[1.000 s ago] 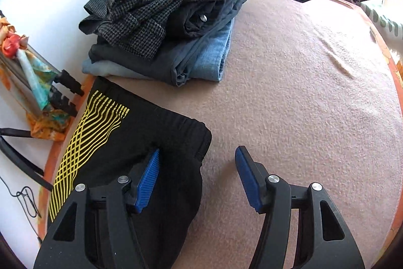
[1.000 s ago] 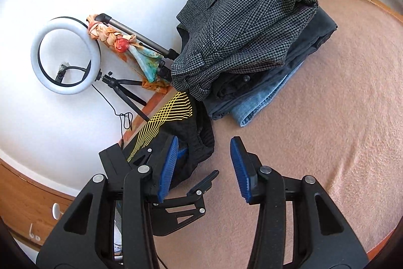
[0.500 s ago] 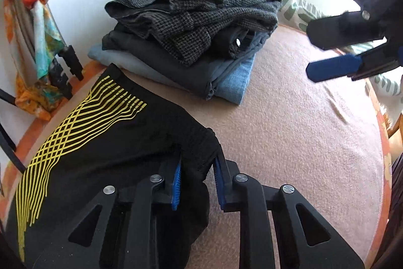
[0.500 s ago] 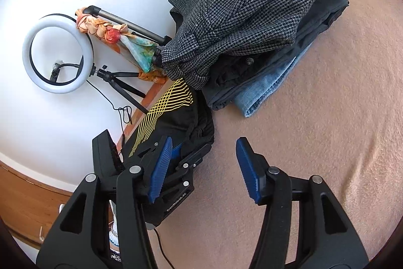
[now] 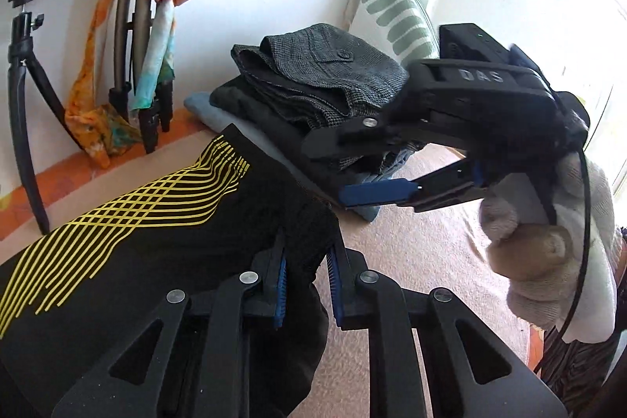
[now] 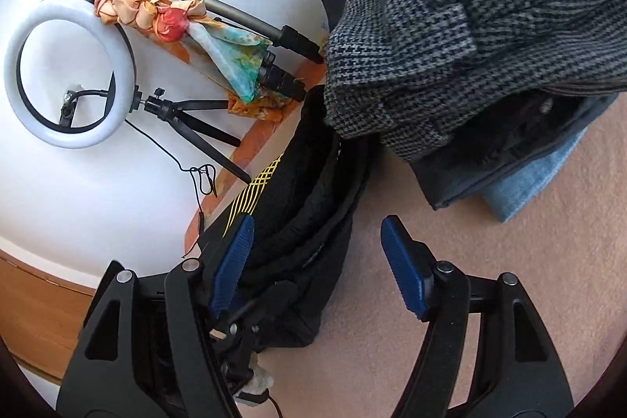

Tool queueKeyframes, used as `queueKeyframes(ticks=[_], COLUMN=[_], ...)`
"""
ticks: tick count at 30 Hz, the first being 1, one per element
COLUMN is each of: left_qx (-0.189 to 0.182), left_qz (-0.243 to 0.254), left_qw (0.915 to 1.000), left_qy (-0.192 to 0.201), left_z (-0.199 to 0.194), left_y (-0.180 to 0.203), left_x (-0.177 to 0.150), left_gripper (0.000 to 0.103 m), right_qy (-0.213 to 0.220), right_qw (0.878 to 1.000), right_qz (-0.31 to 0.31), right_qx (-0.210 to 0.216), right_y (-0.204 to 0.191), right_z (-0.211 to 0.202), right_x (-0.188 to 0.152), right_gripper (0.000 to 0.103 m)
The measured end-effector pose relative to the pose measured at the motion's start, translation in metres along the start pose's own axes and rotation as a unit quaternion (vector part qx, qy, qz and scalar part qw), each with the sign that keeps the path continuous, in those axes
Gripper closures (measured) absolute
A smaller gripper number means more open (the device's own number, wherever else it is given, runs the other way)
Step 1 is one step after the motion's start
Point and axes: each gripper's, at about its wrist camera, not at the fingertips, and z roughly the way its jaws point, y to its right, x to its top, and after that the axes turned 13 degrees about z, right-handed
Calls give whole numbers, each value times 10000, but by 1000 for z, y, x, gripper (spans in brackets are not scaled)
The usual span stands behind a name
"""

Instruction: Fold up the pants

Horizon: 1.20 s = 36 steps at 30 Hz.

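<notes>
Black pants with yellow line print [image 5: 149, 245] lie folded on the pink blanket at the left. My left gripper [image 5: 307, 281] is shut on their waistband corner and lifts it a little. In the right wrist view the same pants [image 6: 305, 222] show as a bunched black bundle. My right gripper [image 6: 317, 261] is open, its left pad beside the bundle, its right pad over bare blanket. It also shows in the left wrist view [image 5: 376, 179], held in a gloved hand just above the pants, near the stack.
A stack of folded clothes [image 5: 313, 93], grey houndstooth on top [image 6: 470, 26], denim at the bottom, sits right behind the pants. A ring light on a tripod [image 6: 66, 77] and a scarf-wrapped pole [image 5: 164, 6] stand by the wall. A striped pillow [image 5: 392, 10] is behind. Pink blanket [image 5: 411, 241] spreads to the right.
My left gripper closed on the waistband corner and raised it. My right gripper came down and closer to the pants, staying open.
</notes>
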Motion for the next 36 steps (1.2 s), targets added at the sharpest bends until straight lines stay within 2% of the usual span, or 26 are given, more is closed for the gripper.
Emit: queueKeyframes(ticks=[2, 8, 12, 14, 16, 19, 24, 29, 36], left_qx=[-37, -82, -167, -159, -193, -225, -194, -99, 175], left_qz=[42, 176, 88, 97, 36, -58, -169, -331, -814], left_qw=[10000, 9998, 9998, 9997, 9996, 9994, 9982, 9961, 9891], left_qy=[27, 55, 108, 144, 194, 269, 536, 809, 1216], left_z=[-2, 2, -1, -6, -9, -16, -40, -75, -132], left_y=[0, 2, -1, 2, 2, 3, 6, 2, -15], left_x=[0, 3, 0, -1, -4, -7, -7, -11, -39], left_gripper=[88, 88, 88, 88, 88, 88, 88, 88, 88], right_qy=[-46, -67, 72, 139, 169, 132, 345, 348, 371], right_qw=[9999, 9994, 9992, 9993, 9996, 9999, 9984, 9938, 9829], right_qz=[137, 337, 342, 327, 212, 48, -449, -1052, -1792], right_qx=[68, -100, -193, -137, -123, -37, 18, 9, -221], right_y=[-3, -3, 0, -2, -9, -19, -49, -89, -149], right_z=[15, 53, 63, 63, 65, 64, 49, 38, 50], right_x=[7, 18, 23, 23, 21, 15, 1, -17, -58], right_gripper=[32, 31, 31, 40, 73, 87, 90, 90, 90])
